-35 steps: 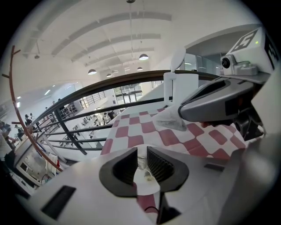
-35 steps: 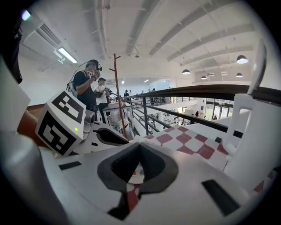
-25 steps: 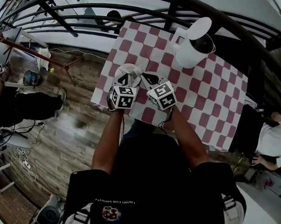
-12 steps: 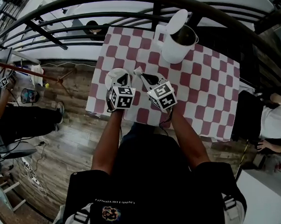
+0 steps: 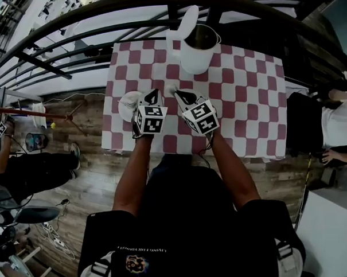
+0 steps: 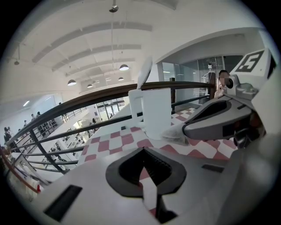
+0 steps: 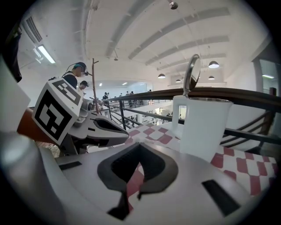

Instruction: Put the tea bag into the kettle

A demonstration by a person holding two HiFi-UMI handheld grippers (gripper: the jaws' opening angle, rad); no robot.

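tea bag [image 5: 171,87] pinched in closed right gripper [image 5: 175,93], near kettle [image 5: 193,62]; left gripper [image 5: 154,95] closed, empty.

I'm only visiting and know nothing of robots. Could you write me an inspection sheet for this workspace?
Surface: red-and-white checked tablecloth, lying flat.
Job's things: white plastic kettle, lid open, at the far edge; white gauzy tea bag, not yet in it.
Clutter: white round item at the table's left edge; unclear what it is.
Grippers: left gripper jaws together; right gripper shut on the tea bag.
Cables: loose cables on the wooden floor.
Surroundings: black railing; bystander.
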